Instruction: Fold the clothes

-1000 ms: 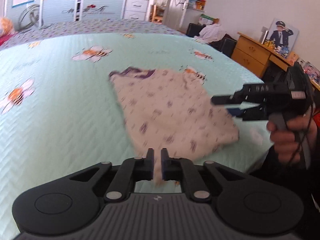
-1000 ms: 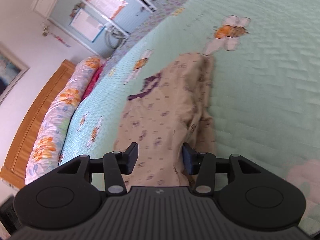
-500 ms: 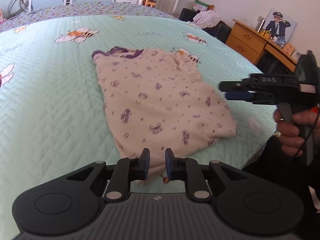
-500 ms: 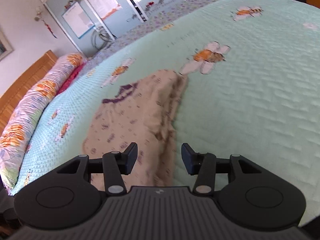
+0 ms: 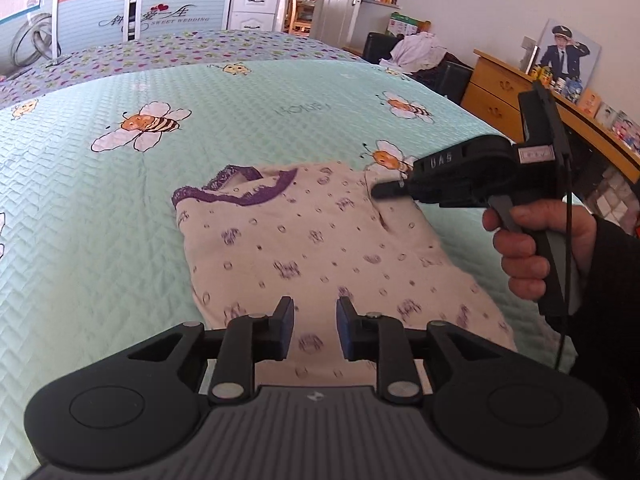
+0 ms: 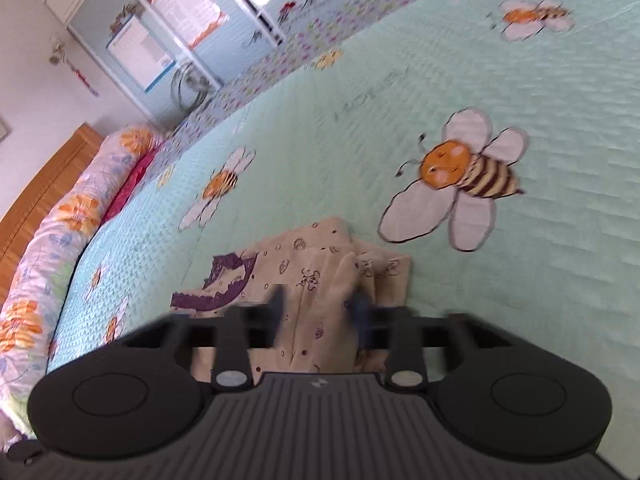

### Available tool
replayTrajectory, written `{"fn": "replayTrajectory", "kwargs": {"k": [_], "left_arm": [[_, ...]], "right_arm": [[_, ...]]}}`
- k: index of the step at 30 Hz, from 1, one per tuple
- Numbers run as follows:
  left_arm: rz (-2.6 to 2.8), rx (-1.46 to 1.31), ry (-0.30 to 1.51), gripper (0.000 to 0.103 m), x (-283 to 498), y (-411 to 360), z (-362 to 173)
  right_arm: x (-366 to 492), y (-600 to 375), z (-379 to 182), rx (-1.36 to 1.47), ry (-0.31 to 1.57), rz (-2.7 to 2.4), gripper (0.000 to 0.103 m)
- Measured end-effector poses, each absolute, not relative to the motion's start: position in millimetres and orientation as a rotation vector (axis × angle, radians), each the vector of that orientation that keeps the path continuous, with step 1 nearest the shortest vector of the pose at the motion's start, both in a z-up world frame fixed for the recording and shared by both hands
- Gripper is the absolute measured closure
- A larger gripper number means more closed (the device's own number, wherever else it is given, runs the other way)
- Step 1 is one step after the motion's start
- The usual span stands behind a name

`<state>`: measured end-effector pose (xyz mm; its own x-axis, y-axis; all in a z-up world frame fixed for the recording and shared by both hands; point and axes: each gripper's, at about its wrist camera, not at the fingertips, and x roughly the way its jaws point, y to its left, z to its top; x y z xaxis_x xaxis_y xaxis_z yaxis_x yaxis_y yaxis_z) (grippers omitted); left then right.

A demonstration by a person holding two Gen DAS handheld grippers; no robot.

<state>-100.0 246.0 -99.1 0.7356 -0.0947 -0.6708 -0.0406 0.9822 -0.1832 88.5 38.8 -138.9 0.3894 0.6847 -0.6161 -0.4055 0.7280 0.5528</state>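
Note:
A cream garment (image 5: 312, 248) with purple prints and a purple lace neckline lies folded flat on the mint green bedspread (image 5: 100, 208). My left gripper (image 5: 313, 330) is open over the garment's near hem, nothing between its fingers. In the left wrist view my right gripper (image 5: 380, 192), held by a hand (image 5: 532, 248), reaches in from the right to the garment's far right corner. In the right wrist view my right gripper (image 6: 318, 308) is blurred, open, with a raised fold of the garment (image 6: 320, 276) between its fingers.
The bedspread carries bee prints (image 6: 464, 184). A long floral pillow (image 6: 52, 248) and wooden headboard (image 6: 36, 192) lie along the left in the right wrist view. A wooden dresser (image 5: 504, 96) with photos and a chair piled with clothes (image 5: 420, 52) stand beyond the bed.
My left gripper has opened and let go of the hem, and the garment now lies flat. My right gripper has moved forward to the garment's far corner.

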Motion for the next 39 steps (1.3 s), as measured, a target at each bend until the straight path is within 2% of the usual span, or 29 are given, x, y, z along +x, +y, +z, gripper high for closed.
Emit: {"fn": "replayTrajectory", "kwargs": {"k": [9, 11, 12, 14, 16, 19, 22, 32, 39], "left_arm": [[-0.023, -0.245, 0.771, 0.078, -78, 257, -117], [-0.029, -0.255, 0.768, 0.077, -81, 257, -116], [-0.035, -0.253, 0.767, 0.077, -84, 257, -115], [-0.047, -0.248, 0.763, 0.071, -88, 256, -112], [-0.060, -0.246, 0.771, 0.069, -91, 256, -112], [-0.056, -0.242, 0.772, 0.069, -95, 254, -116], [-0.045, -0.252, 0.749, 0.069, -97, 258, -110], [0.060, -0.335, 0.687, 0.065, -68, 330, -75], [0.052, -0.396, 0.688, 0.061, -63, 339, -82]], "right_arm": [[102, 26, -149, 0.333, 0.934, 0.705, 0.102], [105, 23, -151, 0.332, 0.933, 0.704, 0.098], [106, 22, -152, 0.332, 0.932, 0.703, 0.094], [99, 12, -140, 0.363, 0.898, 0.685, 0.058], [90, 9, -120, 0.347, 0.814, 0.688, 0.047], [88, 19, -92, 0.281, 0.736, 0.735, 0.041], [98, 37, -78, 0.215, 0.731, 0.770, 0.041], [127, 99, -86, 0.041, 0.878, 0.948, 0.041], [139, 129, -100, -0.173, 0.954, 1.027, 0.042]]}}
